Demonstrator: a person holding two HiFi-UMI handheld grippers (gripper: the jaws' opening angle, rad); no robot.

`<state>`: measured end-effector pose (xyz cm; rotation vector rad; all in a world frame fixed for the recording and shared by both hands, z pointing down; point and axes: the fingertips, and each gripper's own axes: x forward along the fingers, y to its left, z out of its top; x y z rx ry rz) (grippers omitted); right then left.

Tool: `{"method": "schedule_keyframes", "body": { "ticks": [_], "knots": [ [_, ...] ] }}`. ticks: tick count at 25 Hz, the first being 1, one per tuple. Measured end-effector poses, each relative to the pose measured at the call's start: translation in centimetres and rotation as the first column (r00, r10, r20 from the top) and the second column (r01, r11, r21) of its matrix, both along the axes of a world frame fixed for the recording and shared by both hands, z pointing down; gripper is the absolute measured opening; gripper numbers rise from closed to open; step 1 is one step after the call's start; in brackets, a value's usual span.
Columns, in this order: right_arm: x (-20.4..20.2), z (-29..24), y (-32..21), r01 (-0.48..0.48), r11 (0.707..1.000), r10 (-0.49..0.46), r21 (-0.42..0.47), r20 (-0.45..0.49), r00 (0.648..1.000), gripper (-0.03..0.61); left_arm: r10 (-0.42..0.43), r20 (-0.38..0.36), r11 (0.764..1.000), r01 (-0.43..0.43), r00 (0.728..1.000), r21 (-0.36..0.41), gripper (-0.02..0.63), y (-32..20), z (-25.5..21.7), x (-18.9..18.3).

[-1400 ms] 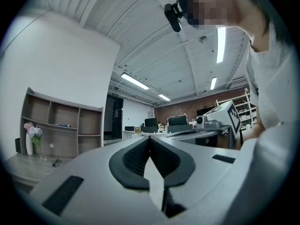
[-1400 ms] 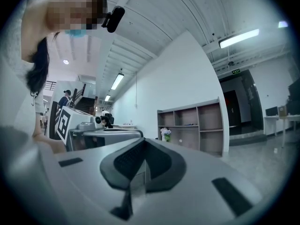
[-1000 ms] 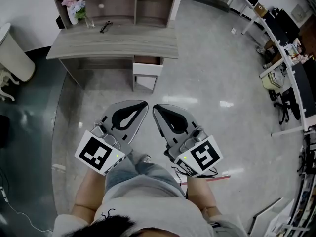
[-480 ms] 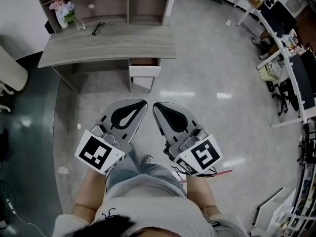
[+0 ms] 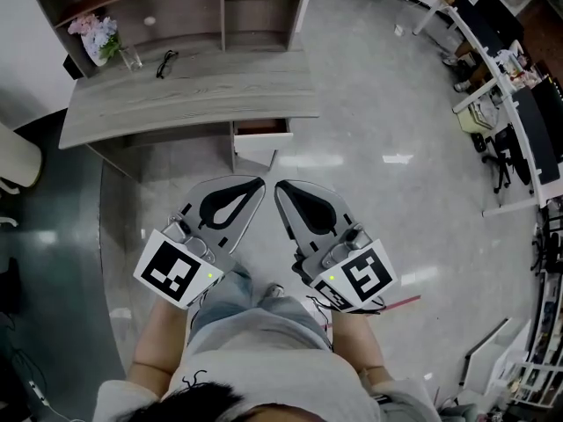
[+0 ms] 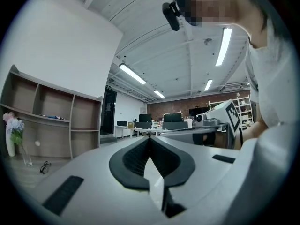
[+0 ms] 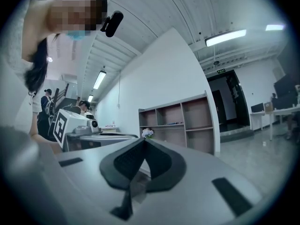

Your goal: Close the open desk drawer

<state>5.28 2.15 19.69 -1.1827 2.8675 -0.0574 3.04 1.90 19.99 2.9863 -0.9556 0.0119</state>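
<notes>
Well short of the desk (image 5: 189, 90), the left gripper (image 5: 255, 186) and the right gripper (image 5: 281, 190) hang with jaws pressed together on nothing, tips aimed at the open drawer (image 5: 258, 147) jutting from under the desk's right end; neither touches it. A push landing off-centre on its white front would likely skew and jam it; a hard shove could jolt the flowers (image 5: 98, 35) at the desk's far left corner.

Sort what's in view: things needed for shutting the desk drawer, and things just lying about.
Job in hand: open white-fronted drawer; grey wooden desk; left tongs, shut, empty; right tongs, shut, empty.
Lying about: black spectacles; vase of pink flowers; clear drinking glass; wooden shelf unit.
</notes>
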Motion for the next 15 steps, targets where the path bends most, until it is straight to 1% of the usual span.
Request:
{"method": "schedule_keyframes", "body": {
  "ticks": [7, 12, 15],
  "knots": [
    [-1.8, 0.5, -4.3, -0.063, 0.998, 0.063, 0.008, 0.008, 0.998, 0.008, 0.069, 0.021, 0.997, -0.069, 0.997, 0.024, 0.011, -4.2, 0.6, -1.9],
    [-2.7, 0.6, -6.4, -0.111, 0.994, 0.111, 0.008, 0.003, 0.994, 0.008, 0.127, 0.036, 0.991, -0.128, 0.991, 0.031, 0.011, -6.2, 0.9, -2.5],
    [-3.3, 0.5, -7.2, -0.130, 0.991, 0.131, 0.041, -0.012, 0.991, 0.008, 0.154, 0.034, 0.988, -0.155, 0.988, 0.026, 0.011, -7.0, 1.2, -2.9]
  ]
}}
